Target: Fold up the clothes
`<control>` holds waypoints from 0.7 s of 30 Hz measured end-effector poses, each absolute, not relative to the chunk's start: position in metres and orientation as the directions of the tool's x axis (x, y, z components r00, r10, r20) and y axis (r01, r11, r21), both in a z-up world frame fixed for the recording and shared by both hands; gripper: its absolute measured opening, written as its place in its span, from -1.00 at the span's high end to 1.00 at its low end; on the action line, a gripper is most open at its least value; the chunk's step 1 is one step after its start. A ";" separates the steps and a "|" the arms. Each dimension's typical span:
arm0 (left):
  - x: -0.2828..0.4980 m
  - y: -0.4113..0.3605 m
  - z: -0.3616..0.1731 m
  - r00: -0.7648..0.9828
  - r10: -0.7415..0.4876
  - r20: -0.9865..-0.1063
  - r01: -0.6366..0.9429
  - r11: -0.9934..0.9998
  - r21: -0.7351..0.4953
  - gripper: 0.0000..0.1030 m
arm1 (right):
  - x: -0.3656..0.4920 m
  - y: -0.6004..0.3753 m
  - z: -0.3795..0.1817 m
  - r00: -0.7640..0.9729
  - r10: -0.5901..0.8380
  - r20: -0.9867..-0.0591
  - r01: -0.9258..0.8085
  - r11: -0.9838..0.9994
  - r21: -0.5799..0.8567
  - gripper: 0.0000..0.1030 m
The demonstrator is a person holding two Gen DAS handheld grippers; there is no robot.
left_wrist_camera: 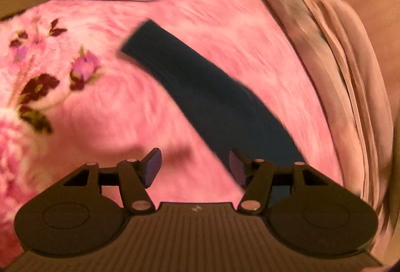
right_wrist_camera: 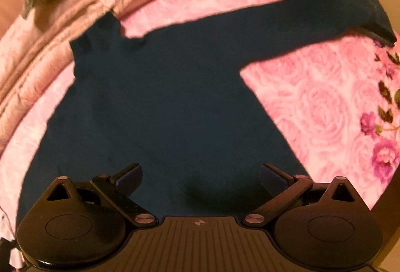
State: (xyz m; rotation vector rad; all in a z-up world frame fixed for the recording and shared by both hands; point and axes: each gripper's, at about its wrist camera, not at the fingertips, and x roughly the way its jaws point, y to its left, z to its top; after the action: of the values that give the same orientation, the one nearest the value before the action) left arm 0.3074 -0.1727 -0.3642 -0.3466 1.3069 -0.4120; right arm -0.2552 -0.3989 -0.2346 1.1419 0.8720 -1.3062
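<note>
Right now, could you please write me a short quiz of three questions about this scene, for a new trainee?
1. True or false: the dark blue sweater lies spread flat on the pink floral blanket.
2. Multiple choice: the right gripper is
A. shut on a sleeve
B. open above the sweater's body
C. open above a white shirt
3. Fill in: the left gripper is open above the sweater's ____.

Key: 1 true; 2 B; 3 sleeve.
</note>
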 end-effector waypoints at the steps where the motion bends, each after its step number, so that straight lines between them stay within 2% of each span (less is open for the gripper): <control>1: 0.316 -0.170 -0.374 0.229 -0.481 -0.847 0.059 0.875 -0.481 -0.06 | -0.253 -0.399 -0.242 0.100 -0.259 -0.961 0.989 -0.081 0.125 -0.98; 5: 0.335 -0.162 -0.403 0.300 -0.527 -0.795 -0.030 0.828 -0.560 -0.06 | -0.243 -0.402 -0.271 0.081 -0.232 -0.969 0.993 -0.060 0.097 -0.98; 9: 0.337 -0.162 -0.407 0.360 -0.546 -0.756 -0.004 0.810 -0.587 -0.02 | -0.236 -0.403 -0.291 0.081 -0.212 -0.974 0.995 -0.047 0.093 -0.98; 13: 0.345 -0.166 -0.408 0.376 -0.550 -0.746 0.013 0.808 -0.589 0.57 | -0.234 -0.399 -0.299 0.101 -0.201 -0.974 0.993 -0.036 0.111 -0.98; 15: 0.350 -0.168 -0.409 0.377 -0.551 -0.745 0.012 0.807 -0.591 0.78 | -0.236 -0.398 -0.301 0.111 -0.197 -0.974 0.992 -0.030 0.119 -0.98; 18: 0.353 -0.171 -0.408 0.382 -0.544 -0.747 0.013 0.812 -0.584 0.89 | -0.244 -0.396 -0.300 0.118 -0.196 -0.974 0.992 -0.026 0.125 -0.98; 21: 0.345 -0.177 -0.384 0.427 -0.562 -0.709 0.072 0.802 -0.592 0.93 | -0.257 -0.398 -0.300 0.124 -0.203 -0.971 0.990 -0.041 0.135 -0.98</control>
State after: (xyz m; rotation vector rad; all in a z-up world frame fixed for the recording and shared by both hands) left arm 0.3445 -0.1769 -0.3842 -0.5252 1.0654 -0.4194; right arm -0.2565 -0.3981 -0.2996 1.1580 0.9402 -1.2408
